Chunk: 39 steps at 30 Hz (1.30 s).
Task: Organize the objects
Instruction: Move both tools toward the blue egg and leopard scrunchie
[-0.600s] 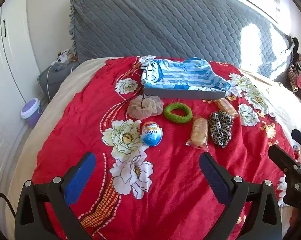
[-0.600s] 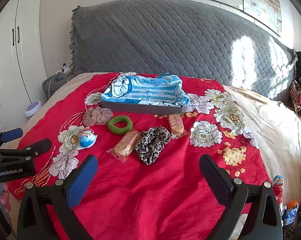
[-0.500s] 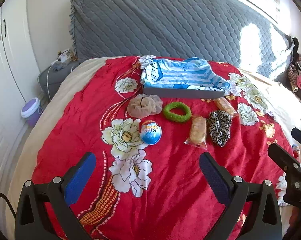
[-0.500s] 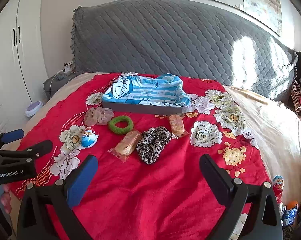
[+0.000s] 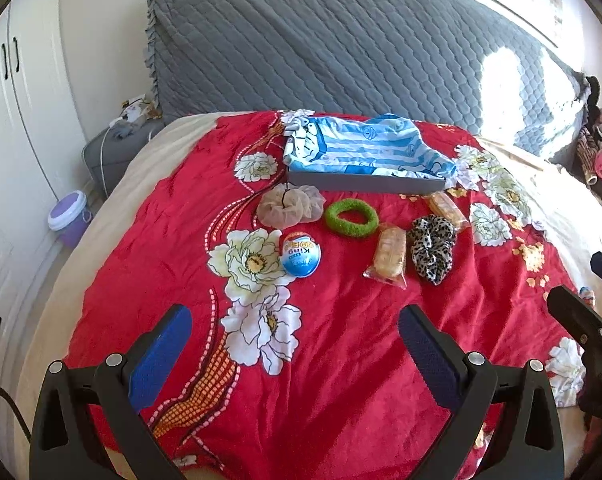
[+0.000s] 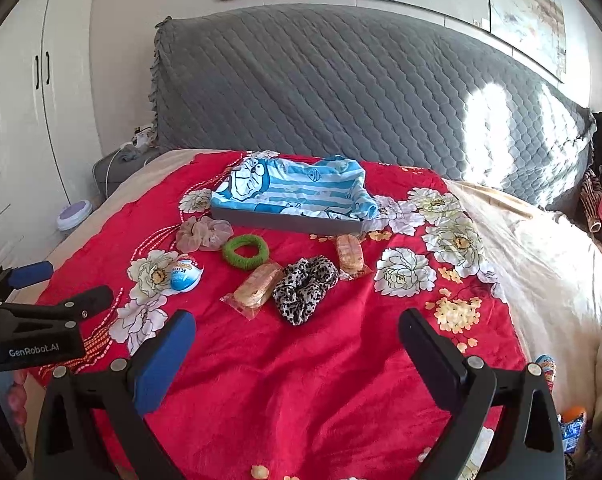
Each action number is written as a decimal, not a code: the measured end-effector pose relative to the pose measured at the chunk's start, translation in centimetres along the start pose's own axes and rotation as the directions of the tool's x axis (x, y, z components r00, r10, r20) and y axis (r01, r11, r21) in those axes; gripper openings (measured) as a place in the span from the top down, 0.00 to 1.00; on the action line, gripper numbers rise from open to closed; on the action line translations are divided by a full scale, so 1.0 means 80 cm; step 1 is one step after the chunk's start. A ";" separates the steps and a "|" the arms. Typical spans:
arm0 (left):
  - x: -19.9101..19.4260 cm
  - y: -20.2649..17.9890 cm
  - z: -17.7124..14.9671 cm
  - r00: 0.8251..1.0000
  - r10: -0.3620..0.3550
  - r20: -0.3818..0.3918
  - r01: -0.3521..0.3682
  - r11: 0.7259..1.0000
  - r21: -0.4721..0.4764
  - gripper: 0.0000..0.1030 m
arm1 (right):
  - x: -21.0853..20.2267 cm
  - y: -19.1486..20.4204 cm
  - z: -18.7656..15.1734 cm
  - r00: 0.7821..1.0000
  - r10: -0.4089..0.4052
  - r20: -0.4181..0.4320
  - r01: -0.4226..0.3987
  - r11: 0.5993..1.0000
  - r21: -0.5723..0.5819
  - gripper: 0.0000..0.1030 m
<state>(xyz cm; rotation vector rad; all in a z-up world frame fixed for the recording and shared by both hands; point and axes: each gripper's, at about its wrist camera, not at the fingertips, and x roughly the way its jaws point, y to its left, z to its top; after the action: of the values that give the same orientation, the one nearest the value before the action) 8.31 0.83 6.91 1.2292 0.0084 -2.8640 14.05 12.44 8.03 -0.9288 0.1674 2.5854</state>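
Red bedspread, both grippers waiting wide

Red blanket (image 5: 341, 360) is carrying the egg (image 5: 301, 255), lying ahead of the released, empty left gripper (image 5: 293, 348); the right gripper (image 6: 297, 354), likewise released, is facing the leopard scrunchie (image 6: 305, 290).

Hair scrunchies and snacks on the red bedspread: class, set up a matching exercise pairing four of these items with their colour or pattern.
Items:
1. fuzzy hair ring
2. sheer scrunchie
3. patterned scrunchie
4. chocolate egg

Looks:
A. leopard print
B. blue and white, orange lettering
C. green
D. pale beige

Pairs: 1-C, 2-D, 3-A, 4-B
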 end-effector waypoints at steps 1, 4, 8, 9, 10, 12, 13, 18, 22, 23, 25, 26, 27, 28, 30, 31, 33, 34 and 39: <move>-0.002 0.000 -0.001 1.000 0.000 0.000 0.000 1.000 0.001 0.00 | -0.003 0.000 -0.001 1.000 0.001 0.000 -0.001 1.000 0.001 0.01; -0.010 -0.002 -0.007 1.000 0.000 -0.006 0.000 1.000 0.008 0.00 | -0.011 0.001 -0.006 1.000 0.006 -0.004 -0.006 1.000 0.008 0.01; -0.016 -0.008 -0.015 1.000 0.002 -0.013 -0.002 0.999 0.036 0.00 | -0.022 0.001 -0.012 1.000 0.020 -0.004 -0.020 1.000 0.021 0.01; -0.017 -0.010 -0.016 1.000 0.007 -0.009 -0.007 0.999 0.040 0.00 | -0.023 0.001 -0.012 1.000 0.026 -0.003 -0.026 0.999 0.021 0.01; -0.017 -0.012 -0.017 1.000 0.009 -0.005 -0.008 0.999 0.046 0.00 | -0.024 0.000 -0.012 1.000 0.026 -0.003 -0.026 0.999 0.023 0.01; -0.017 -0.014 -0.016 1.000 0.004 0.003 -0.004 0.999 0.050 0.00 | -0.023 -0.001 -0.012 1.000 0.022 -0.003 -0.022 0.999 0.033 0.01; -0.016 -0.014 -0.015 1.000 0.004 0.005 -0.004 0.999 0.052 0.00 | -0.022 -0.003 -0.012 1.000 0.020 -0.003 -0.020 0.999 0.037 0.01; -0.009 -0.007 -0.014 1.000 0.022 0.011 -0.022 0.999 0.032 0.00 | -0.014 -0.008 -0.012 1.000 0.012 -0.020 -0.011 0.999 0.052 0.01; -0.004 -0.001 -0.013 0.999 0.043 0.023 -0.044 0.999 0.025 0.00 | -0.006 -0.010 -0.013 1.000 0.006 -0.024 -0.005 0.998 0.064 0.01; -0.002 0.001 -0.013 0.999 0.043 0.021 -0.043 0.999 0.023 0.00 | -0.004 -0.011 -0.014 1.000 0.002 -0.027 0.000 0.998 0.068 0.01; 0.004 0.005 -0.013 0.999 0.042 0.010 -0.042 0.999 0.015 0.00 | 0.000 -0.011 -0.015 0.999 0.000 -0.033 0.003 0.997 0.074 0.01; 0.007 0.007 -0.012 0.999 0.038 0.002 -0.038 0.999 0.010 0.00 | 0.003 -0.011 -0.015 0.999 -0.004 -0.037 0.007 0.997 0.076 0.01; 0.010 0.008 -0.013 0.999 0.034 -0.004 -0.034 0.999 0.007 0.00 | 0.006 -0.011 -0.014 0.999 -0.006 -0.042 0.009 0.997 0.075 0.01; 0.013 0.009 -0.013 0.999 0.033 -0.008 -0.033 0.999 0.006 0.00 | 0.008 -0.012 -0.014 0.999 -0.007 -0.045 0.010 0.997 0.076 0.01; 0.018 0.010 -0.013 0.999 0.032 -0.009 -0.032 0.999 0.010 0.00 | 0.012 -0.012 -0.014 0.999 -0.009 -0.049 0.013 0.997 0.079 0.01; 0.019 0.009 -0.013 0.999 0.031 -0.010 -0.031 0.999 0.014 0.00 | 0.015 -0.011 -0.014 0.999 -0.011 -0.052 0.015 0.997 0.077 0.01; 0.024 0.008 -0.013 0.999 0.031 -0.015 -0.031 0.999 0.017 0.00 | 0.019 -0.010 -0.014 0.998 -0.008 -0.058 0.012 0.997 0.070 0.01; 0.027 0.007 -0.012 1.000 0.027 -0.017 -0.027 1.000 0.017 0.00 | 0.022 -0.008 -0.014 0.998 -0.009 -0.059 0.013 0.998 0.067 0.01; 0.042 0.005 -0.010 1.000 0.017 -0.027 -0.016 1.000 0.022 0.00 | 0.036 -0.005 -0.015 0.997 -0.005 -0.072 0.010 0.997 0.072 0.01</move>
<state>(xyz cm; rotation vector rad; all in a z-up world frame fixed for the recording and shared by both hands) 6.59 0.36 3.90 1.2655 -0.0327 -2.8413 12.91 13.44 5.28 -0.9941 0.2747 2.5233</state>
